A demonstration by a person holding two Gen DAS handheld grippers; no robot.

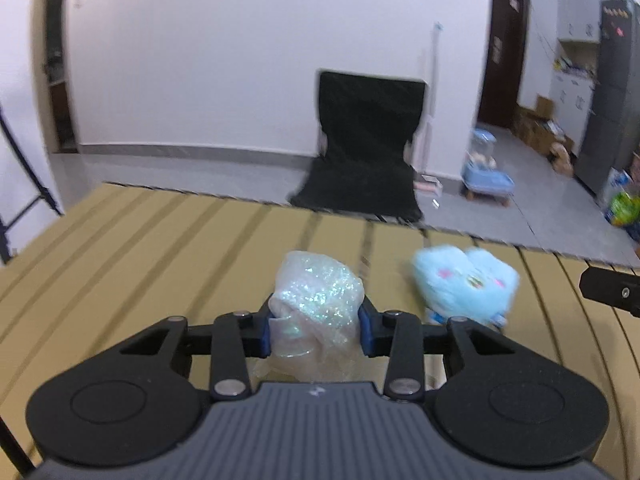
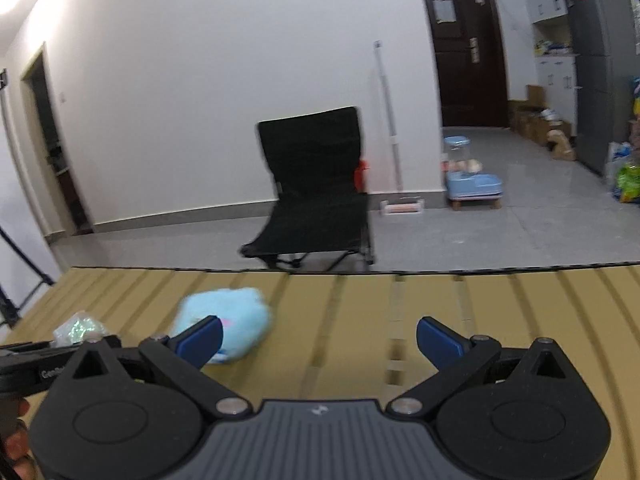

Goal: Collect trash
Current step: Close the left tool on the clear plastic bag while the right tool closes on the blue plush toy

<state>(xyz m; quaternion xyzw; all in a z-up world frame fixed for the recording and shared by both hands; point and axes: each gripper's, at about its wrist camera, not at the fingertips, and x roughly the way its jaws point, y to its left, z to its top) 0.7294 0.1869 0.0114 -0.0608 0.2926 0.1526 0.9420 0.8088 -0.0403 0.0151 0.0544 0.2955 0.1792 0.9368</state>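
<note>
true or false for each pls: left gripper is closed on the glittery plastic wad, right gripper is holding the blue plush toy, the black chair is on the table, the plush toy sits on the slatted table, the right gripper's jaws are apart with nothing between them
1. The left gripper is closed on the glittery plastic wad. True.
2. The right gripper holds the blue plush toy. False: the toy lies beyond its left finger, ungripped.
3. The black chair is on the table. False: it stands on the floor beyond the slatted table.
4. The plush toy sits on the slatted table. True.
5. The right gripper's jaws are apart with nothing between them. True.
</note>
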